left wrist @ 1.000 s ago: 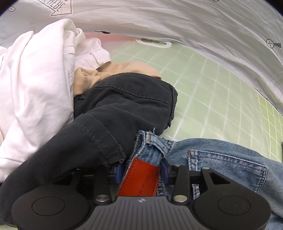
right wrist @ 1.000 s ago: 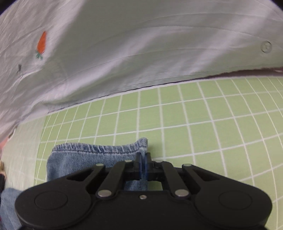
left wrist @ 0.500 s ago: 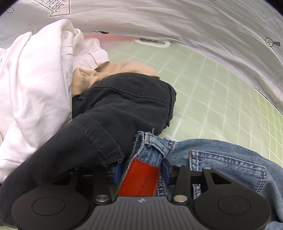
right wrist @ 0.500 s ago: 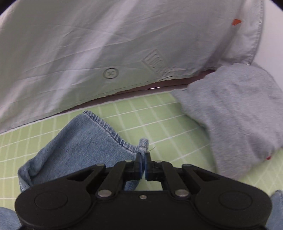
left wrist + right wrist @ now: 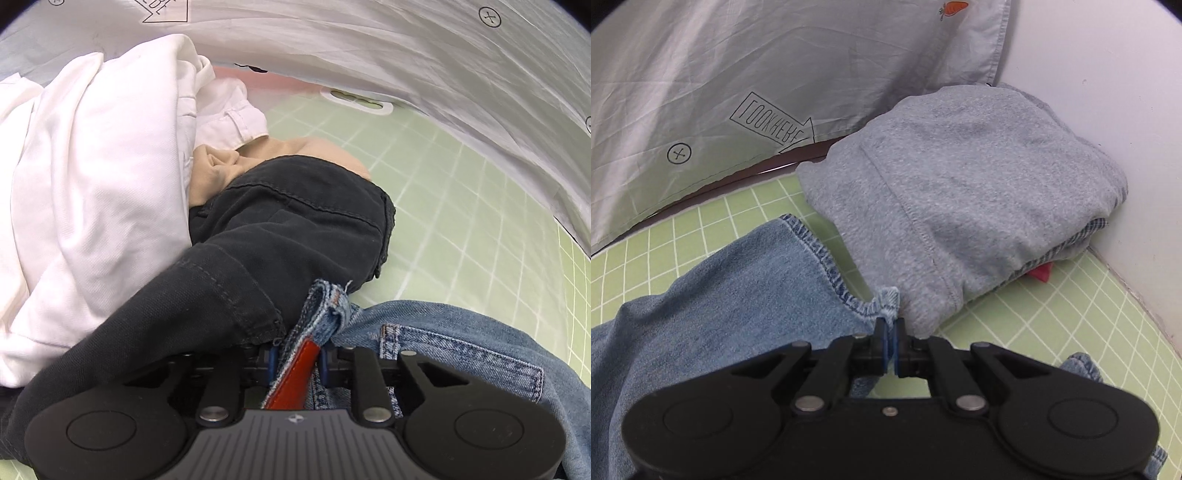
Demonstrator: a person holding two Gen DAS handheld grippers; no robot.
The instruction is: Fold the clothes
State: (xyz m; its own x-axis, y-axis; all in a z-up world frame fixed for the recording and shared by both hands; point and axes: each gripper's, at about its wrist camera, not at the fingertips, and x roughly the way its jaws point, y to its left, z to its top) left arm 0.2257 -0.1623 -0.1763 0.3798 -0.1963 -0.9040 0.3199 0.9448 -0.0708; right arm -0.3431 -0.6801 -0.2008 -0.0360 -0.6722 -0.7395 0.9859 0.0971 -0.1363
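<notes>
I hold a pair of blue jeans (image 5: 461, 339) with both grippers over a green grid mat (image 5: 461, 206). My left gripper (image 5: 297, 360) is shut on the jeans' waistband at the red leather patch (image 5: 295, 373), beside a back pocket. My right gripper (image 5: 889, 338) is shut on the hem of a jeans leg (image 5: 738, 295), right against a folded grey garment (image 5: 960, 192). The fingertips of both are partly hidden by denim.
In the left wrist view a pile of black trousers (image 5: 277, 240), a tan garment (image 5: 218, 166) and white clothes (image 5: 92, 177) lies close on the left. A pale printed sheet (image 5: 738, 74) hangs behind the mat. A white wall (image 5: 1108, 92) bounds the right.
My right gripper has swung right with the jeans hem, up to the folded grey garment. My left gripper has closed tighter on the waistband, and the red patch has turned edge-on.
</notes>
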